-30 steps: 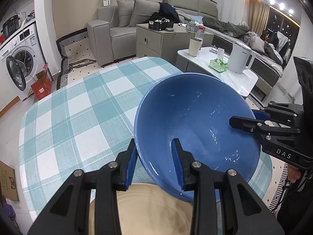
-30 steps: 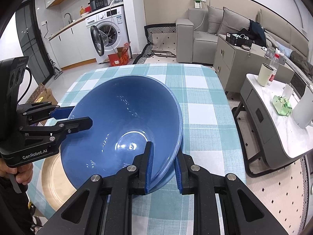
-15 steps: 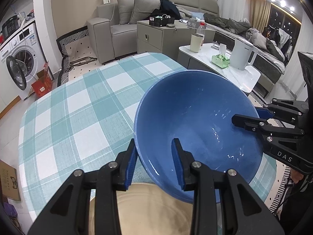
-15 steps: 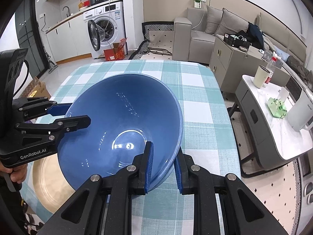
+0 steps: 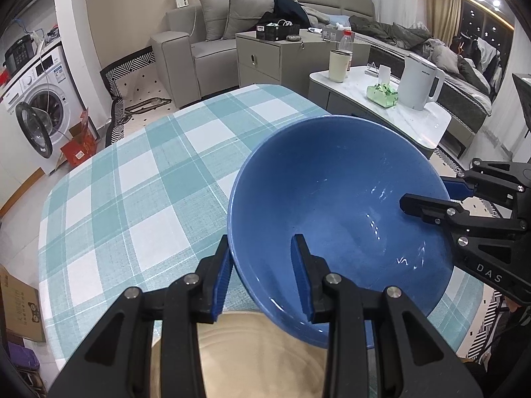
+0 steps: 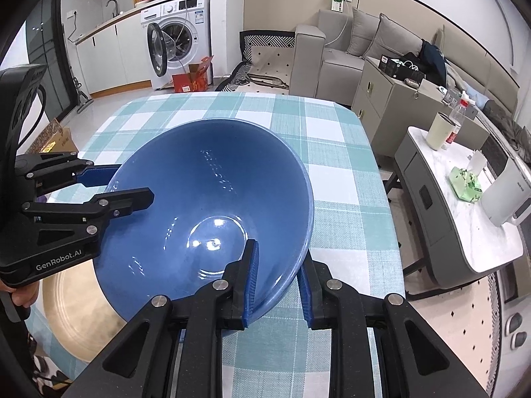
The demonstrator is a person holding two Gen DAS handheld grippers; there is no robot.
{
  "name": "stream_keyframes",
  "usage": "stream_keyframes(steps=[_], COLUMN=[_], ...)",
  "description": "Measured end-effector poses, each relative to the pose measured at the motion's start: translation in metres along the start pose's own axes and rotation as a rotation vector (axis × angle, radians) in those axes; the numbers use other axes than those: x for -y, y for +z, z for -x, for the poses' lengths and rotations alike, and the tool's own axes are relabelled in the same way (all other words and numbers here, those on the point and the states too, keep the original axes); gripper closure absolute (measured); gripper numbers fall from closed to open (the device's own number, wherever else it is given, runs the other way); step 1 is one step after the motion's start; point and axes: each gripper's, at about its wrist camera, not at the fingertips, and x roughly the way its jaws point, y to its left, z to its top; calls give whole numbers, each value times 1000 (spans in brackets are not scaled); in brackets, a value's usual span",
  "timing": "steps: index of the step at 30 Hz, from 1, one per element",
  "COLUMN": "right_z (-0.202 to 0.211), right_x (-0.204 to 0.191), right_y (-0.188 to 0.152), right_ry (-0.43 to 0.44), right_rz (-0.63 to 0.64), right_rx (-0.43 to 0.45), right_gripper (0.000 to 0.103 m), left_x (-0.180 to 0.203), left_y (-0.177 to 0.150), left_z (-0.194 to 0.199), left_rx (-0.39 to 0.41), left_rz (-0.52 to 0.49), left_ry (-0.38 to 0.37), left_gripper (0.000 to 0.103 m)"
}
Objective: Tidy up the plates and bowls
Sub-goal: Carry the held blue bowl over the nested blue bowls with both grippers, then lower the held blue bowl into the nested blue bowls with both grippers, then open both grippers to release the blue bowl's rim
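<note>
In the left wrist view we see the blue bowl (image 5: 335,205) tilted above the worktop (image 5: 139,199), which wears a teal and white checked cloth. Our left gripper (image 5: 262,273) holds the bowl's near rim: one of its fingers (image 5: 221,280) lies against the outside wall and the other reaches inside the bowl, so the wall is pinched between them. From the right side of this view the right gripper (image 5: 428,195) meets the bowl's opposite rim, one finger over the inner wall and one behind the outer wall. Below the bowl, right at the near edge, a tan plate (image 5: 259,355) lies on the worktop. In the right wrist view the same bowl (image 6: 212,199) fills the centre, its mouth turned toward us. Our right gripper (image 6: 278,280) straddles the near rim with one blue-padded finger inside and one outside; its fingers are just starting to ease apart with the rim between them. At the left, the left gripper (image 6: 116,185) grips the far rim, and the tan plate (image 6: 76,301) shows beneath the bowl's lower left edge.
</note>
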Motion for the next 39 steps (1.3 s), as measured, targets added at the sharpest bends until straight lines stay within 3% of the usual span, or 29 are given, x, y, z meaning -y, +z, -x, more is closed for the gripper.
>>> stream_keyframes(steps=[30, 39], right_z=[-7, -6], right_x=[1, -1], right_y=[-2, 0], right_ry=[-45, -15], right_rz=[33, 30], right_rx=[-10, -14], right_gripper=[71, 61], left_x=[9, 9], left_y=[0, 0], left_z=[-10, -11], left_rx=[6, 7], left_rz=[-46, -44], left_ry=[62, 56], left_gripper=[70, 63])
